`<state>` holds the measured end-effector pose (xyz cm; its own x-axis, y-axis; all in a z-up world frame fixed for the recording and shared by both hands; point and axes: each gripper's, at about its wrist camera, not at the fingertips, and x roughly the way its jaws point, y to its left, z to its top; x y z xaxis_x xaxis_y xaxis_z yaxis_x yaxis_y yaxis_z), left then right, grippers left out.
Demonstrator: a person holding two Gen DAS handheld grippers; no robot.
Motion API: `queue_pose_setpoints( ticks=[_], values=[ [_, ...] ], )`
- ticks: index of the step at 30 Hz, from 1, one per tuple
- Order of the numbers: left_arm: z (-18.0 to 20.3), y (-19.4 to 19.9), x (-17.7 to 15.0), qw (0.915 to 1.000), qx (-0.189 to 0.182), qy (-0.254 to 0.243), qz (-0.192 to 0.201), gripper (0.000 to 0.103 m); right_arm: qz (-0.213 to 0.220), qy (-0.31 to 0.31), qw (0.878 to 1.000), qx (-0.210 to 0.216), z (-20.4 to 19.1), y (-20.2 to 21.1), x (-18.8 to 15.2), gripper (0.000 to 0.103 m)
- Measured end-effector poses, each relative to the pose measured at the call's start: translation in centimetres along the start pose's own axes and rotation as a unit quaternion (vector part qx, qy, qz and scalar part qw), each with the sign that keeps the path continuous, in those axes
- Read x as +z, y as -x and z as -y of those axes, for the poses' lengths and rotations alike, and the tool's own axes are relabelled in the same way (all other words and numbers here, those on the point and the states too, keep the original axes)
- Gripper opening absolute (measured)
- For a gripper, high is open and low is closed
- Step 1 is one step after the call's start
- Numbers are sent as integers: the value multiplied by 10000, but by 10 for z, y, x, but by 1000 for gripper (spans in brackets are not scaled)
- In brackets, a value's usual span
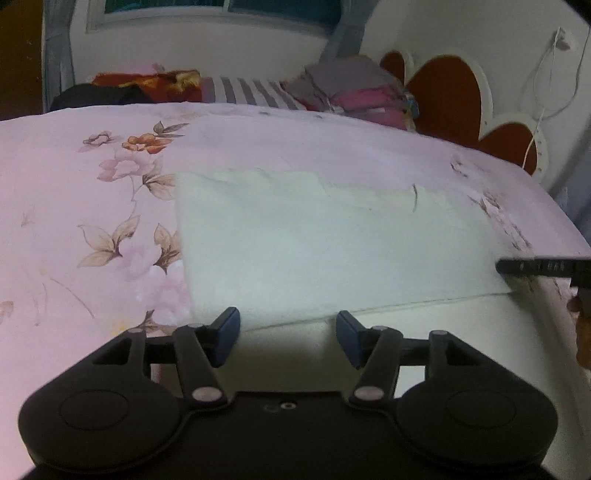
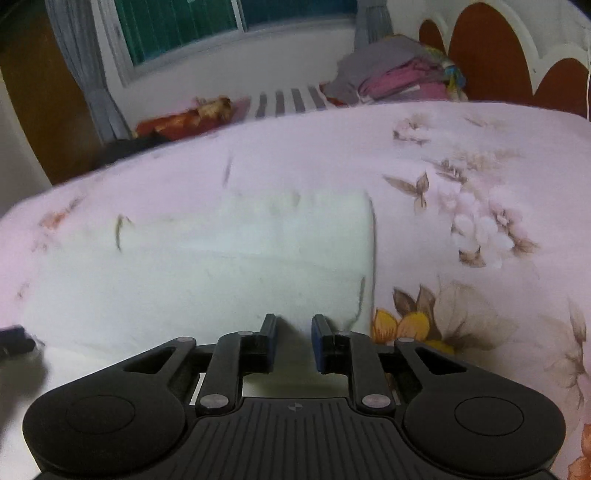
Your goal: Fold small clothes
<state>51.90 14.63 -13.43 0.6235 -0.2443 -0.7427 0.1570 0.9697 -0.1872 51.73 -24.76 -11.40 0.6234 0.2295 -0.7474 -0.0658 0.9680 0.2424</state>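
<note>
A white folded cloth (image 1: pixel 314 243) lies flat on the pink floral bedsheet (image 1: pixel 74 184). My left gripper (image 1: pixel 288 328) hovers over the cloth's near folded edge, its jaws wide apart with nothing pinched between them. In the right wrist view the same cloth (image 2: pixel 203 266) spreads to the left, its right edge ending in a crease. Over its near right corner my right gripper (image 2: pixel 294 334) stands with a narrow gap, and the pads do not press on the fabric. A finger of the right gripper (image 1: pixel 517 266) shows at the cloth's right edge.
A pile of grey and pink clothes (image 1: pixel 354 92) and a striped fabric (image 1: pixel 251 92) sit at the far side of the bed. A red and white headboard (image 1: pixel 454 92) stands to the right, with a white cable (image 1: pixel 535 122) hanging by it. A window (image 2: pixel 221 29) is behind.
</note>
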Motion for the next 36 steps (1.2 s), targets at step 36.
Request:
queue_pose_setpoints(
  ticks=[36],
  values=[
    [0, -10, 2, 9987, 249, 84, 428, 69, -26, -65, 9999, 122, 11, -26, 16, 51]
  ],
)
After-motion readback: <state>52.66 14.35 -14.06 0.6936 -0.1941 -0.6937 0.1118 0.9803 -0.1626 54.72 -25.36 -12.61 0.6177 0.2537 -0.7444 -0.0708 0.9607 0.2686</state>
